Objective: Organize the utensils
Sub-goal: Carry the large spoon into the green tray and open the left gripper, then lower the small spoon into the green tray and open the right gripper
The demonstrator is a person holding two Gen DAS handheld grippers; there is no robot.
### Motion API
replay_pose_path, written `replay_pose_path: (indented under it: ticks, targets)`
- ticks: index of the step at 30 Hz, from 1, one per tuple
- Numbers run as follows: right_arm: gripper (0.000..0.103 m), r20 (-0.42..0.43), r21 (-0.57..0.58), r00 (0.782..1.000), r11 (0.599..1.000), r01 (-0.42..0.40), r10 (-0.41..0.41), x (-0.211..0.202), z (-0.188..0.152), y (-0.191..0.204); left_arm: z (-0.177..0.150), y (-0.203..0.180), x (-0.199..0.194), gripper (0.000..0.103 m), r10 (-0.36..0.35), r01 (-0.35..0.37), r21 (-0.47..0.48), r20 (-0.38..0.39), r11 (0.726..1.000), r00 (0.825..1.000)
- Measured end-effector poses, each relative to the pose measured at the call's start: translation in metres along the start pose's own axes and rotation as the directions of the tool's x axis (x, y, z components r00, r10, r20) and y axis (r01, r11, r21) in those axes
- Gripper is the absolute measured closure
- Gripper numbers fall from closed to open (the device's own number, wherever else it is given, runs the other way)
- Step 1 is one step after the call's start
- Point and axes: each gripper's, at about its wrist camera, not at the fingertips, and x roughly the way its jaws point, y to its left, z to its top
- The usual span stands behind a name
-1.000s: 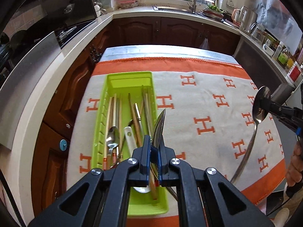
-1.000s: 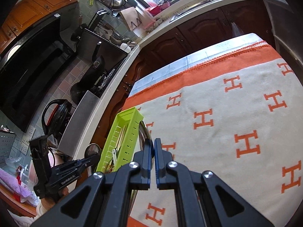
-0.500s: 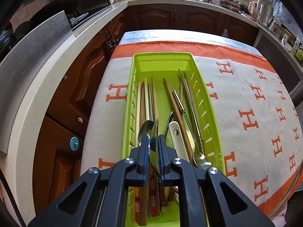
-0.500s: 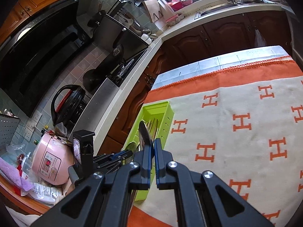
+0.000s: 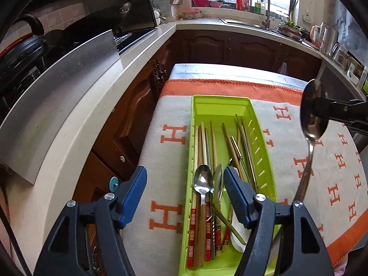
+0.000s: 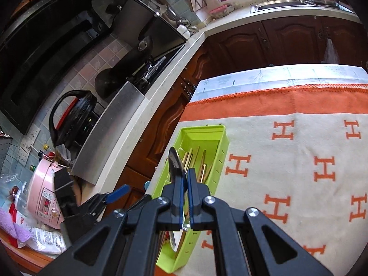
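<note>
Green utensil tray (image 5: 232, 105) as landmark, lying on the orange-and-cream towel (image 5: 322, 165) that covers the worktop. The tray holds chopsticks (image 5: 202, 142) along its left side and a wooden-handled spoon (image 5: 202, 181) at its near end. Just right of that spoon lies a second metal spoon (image 5: 217, 180), tilted on edge. The left hand-held gripper (image 5: 185, 194) hovers over the tray's near end; its jaws have just been opening and stand released, both spoons in the gap between them, neither pad pressing on them. The right hand-held gripper (image 6: 185, 197) is clenched on the bowl of a long-handled metal spoon (image 5: 311, 115), held above the towel to the right of the tray, bowl up and handle hanging down. In the right wrist view this bowl (image 6: 174, 163) stands edge-on before the tray (image 6: 202, 133).
</note>
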Motion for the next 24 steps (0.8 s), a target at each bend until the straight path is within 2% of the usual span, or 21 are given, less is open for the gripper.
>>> replay_pose_path:
  ticks: [5,13,16,21,24]
  targets:
    - [0.100,-0.069,0.003,0.997,1.000,0.021,-0.021,0.042,0.007,0.003,-0.001,0.022,-0.002,0.026,0.025,-0.025,-0.052,0.003,0.998,1.000]
    - [0.100,-0.171,0.017,0.985,0.999,0.038,-0.035,0.103,0.011,0.009,-0.009,0.053,0.007,0.025,0.029,-0.032,-0.124,-0.030,0.992,0.999]
    - [0.100,-0.170,0.028,0.984,0.998,0.060,-0.055,0.117,0.013,0.010,-0.012,0.060,0.009,0.025,0.018,-0.023,-0.141,-0.038,0.990,0.999]
    - [0.095,-0.150,0.075,0.979,0.986,0.152,-0.139,0.131,0.017,-0.002,-0.011,0.061,0.012,0.025,0.002,-0.007,-0.146,-0.034,0.989,0.999]
    - [0.095,-0.179,0.083,0.976,0.987,0.141,-0.124,0.135,0.017,-0.006,-0.010,0.059,0.013,0.025,-0.012,0.007,-0.142,-0.037,0.990,0.999]
